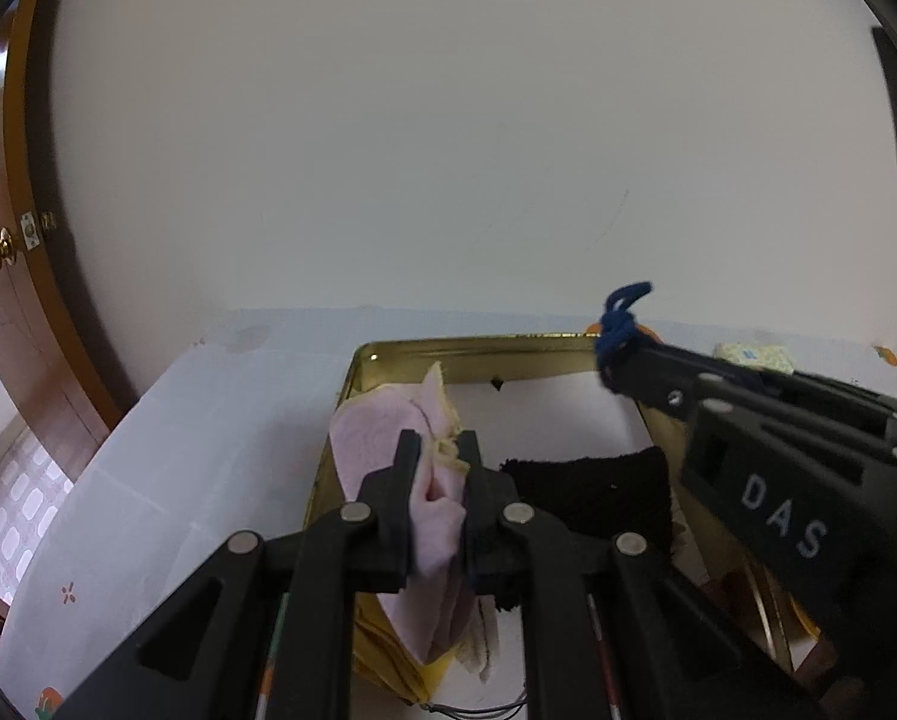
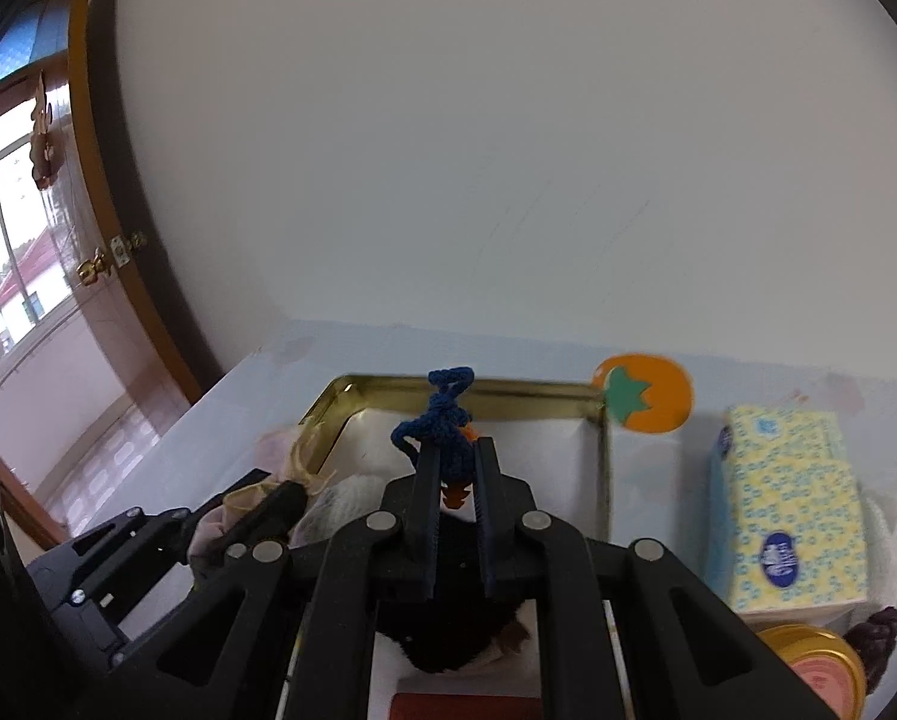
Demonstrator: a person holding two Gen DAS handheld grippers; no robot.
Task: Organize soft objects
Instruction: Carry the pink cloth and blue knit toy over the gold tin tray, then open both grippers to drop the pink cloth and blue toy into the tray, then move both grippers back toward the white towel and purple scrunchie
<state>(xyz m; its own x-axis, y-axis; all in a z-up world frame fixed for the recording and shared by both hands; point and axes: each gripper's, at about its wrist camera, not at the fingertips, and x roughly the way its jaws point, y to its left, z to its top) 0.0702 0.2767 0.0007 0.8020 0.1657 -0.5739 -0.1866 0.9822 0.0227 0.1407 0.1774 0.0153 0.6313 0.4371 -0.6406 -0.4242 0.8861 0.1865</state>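
Left tongs (image 1: 439,450) are closed narrow on a folded pale pink felt cloth (image 1: 376,450), with a frayed cream fabric edge (image 1: 448,450) caught in the same pinch. The cloth hangs over the left wall of the shallow gold-coloured metal tin (image 1: 478,345); part is inside, part drapes outside over the rim.

Right tongs (image 2: 454,462) are closed narrow on a dark blue crocheted yarn piece with an orange part (image 2: 442,420), held above the tin interior, clear of the floor. From the left view this piece (image 1: 619,324) sits near the tin's far right corner.

Step in hand, by my judgement: both soft items are being brought to the tin for placing. Neither is released yet.

Next move calls for lowering each item fully inside the walls before opening. The pink cloth needs shifting rightward so that nothing trails over the rim. The yarn piece needs a free patch of floor.

Tin contents: white paper lining (image 1: 544,414); a black fuzzy square cloth (image 1: 598,492) lying flat at the near side; yellow fabric beneath the pink cloth at the near left, extent unclear.

Outside the tin, on the pale blue counter (image 1: 208,420): a yellow patterned tissue pack (image 2: 784,504) to the right, a round gold-rimmed tin lid (image 2: 820,660) near it, and an orange persimmon sticker (image 2: 643,393) beyond the tin's corner.
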